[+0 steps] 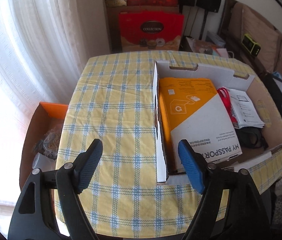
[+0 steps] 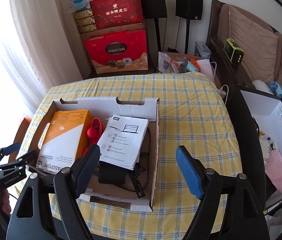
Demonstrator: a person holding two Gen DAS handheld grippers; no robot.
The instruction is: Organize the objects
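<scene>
A white cardboard tray (image 1: 201, 68) (image 2: 101, 102) stands on the yellow-and-blue checked tablecloth (image 1: 111, 104) (image 2: 197, 120). In it lie an orange-and-white My Passport box (image 1: 197, 116) (image 2: 65, 134), a red cable (image 1: 227, 102) (image 2: 95, 132), a white leaflet (image 1: 247, 110) (image 2: 123, 140) and black cables (image 2: 113, 176). My left gripper (image 1: 140, 150) (image 2: 22, 150) is open at the tray's near left corner, with the left wall seen between its fingers and nothing gripped. My right gripper (image 2: 138, 154) is open by the tray's right wall and holds nothing.
An orange-rimmed carton (image 1: 49, 110) with dark clutter sits below the table's left edge by the curtain. Red gift bags (image 2: 119, 50), stacked boxes and two black speakers (image 2: 189, 4) stand behind. A sofa with a green device (image 2: 233, 51) and a white box (image 2: 265, 108) are at the right.
</scene>
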